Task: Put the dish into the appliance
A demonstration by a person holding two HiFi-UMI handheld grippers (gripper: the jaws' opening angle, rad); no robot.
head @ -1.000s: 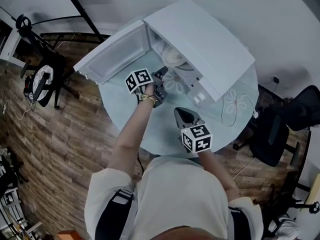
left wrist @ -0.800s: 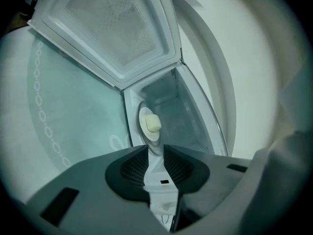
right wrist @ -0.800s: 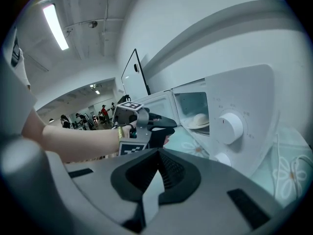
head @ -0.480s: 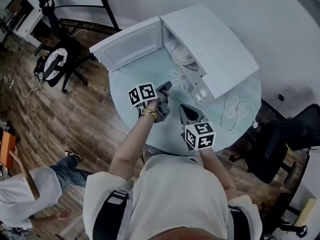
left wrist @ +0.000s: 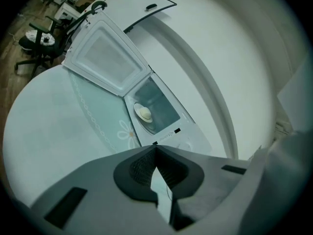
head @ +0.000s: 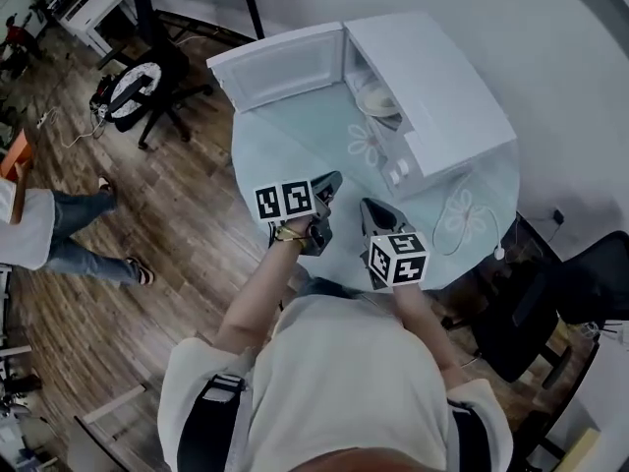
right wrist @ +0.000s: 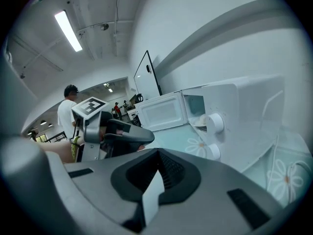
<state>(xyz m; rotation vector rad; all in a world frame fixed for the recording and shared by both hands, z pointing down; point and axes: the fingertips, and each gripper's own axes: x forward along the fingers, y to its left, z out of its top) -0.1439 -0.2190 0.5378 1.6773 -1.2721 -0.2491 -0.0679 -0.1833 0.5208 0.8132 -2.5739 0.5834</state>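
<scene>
A white microwave stands at the back of the round glass table, its door swung wide open to the left. The pale dish lies inside the cavity, and the left gripper view also shows the dish there. My left gripper hovers over the table's near part, well short of the opening, shut with nothing between its jaws. My right gripper hangs just to its right, also shut and empty. The right gripper view shows the left gripper beside it and the microwave's knobs.
A white cable loops on the table at the right, near a flower print. Black office chairs stand on the wood floor at the left and a black chair at the right. A person is at the far left.
My left gripper has drawn back from the microwave's opening toward the table's near edge. The dish stays inside. The right gripper has barely moved.
</scene>
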